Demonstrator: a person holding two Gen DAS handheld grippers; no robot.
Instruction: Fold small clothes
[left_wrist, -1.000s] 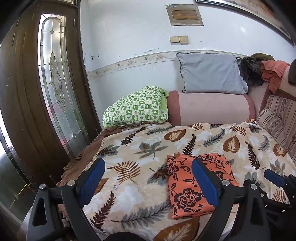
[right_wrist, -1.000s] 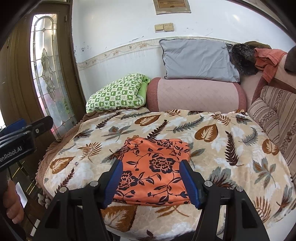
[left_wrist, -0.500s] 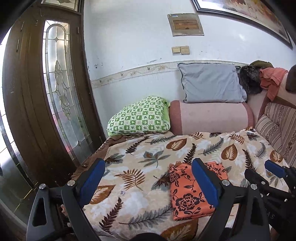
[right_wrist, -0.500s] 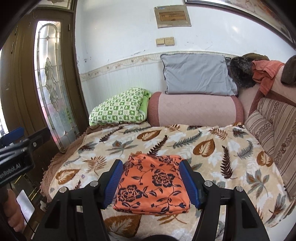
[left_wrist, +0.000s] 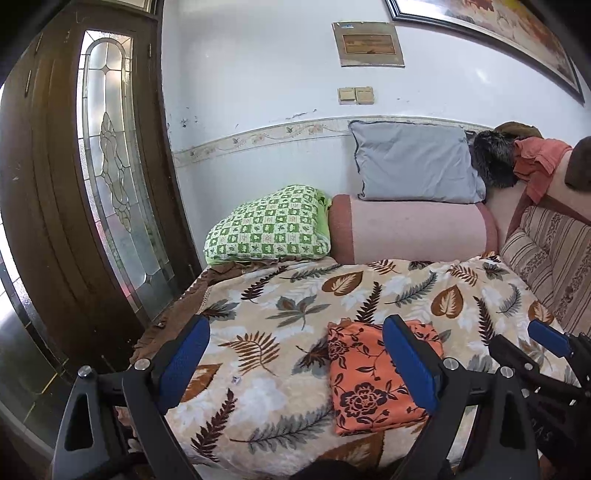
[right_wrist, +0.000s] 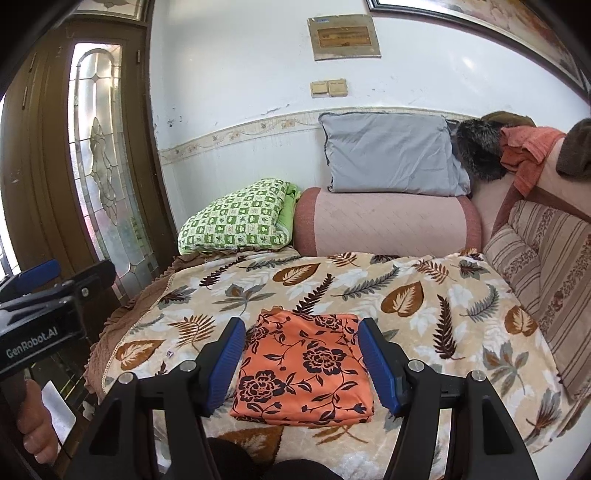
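Left tool (left_wrist: 295, 363) wide open, blue pads far apart, holds nothing; it hangs above the near edge of the leaf-print blanket (left_wrist: 280, 306), left pad over the blanket's left border, right pad in front of the folded orange floral cloth (left_wrist: 369, 387) without visible contact; tool points level toward the wall, tilted slightly down. Folded orange floral cloth lies flat on the blanket near its front edge, a neat rectangle, right of centre in the left view; Right tool (right_wrist: 301, 363) open, moderately wide, empty; its pads frame the cloth on both sides from above, touching cannot be told; aimed straight forward and down at the cloth. Further back: green checked pillow (right_wrist: 236, 221), pink bolster (right_wrist: 384, 223), grey pillow (right_wrist: 391, 158) on top; striped cushion (right_wrist: 517, 266) at far right.
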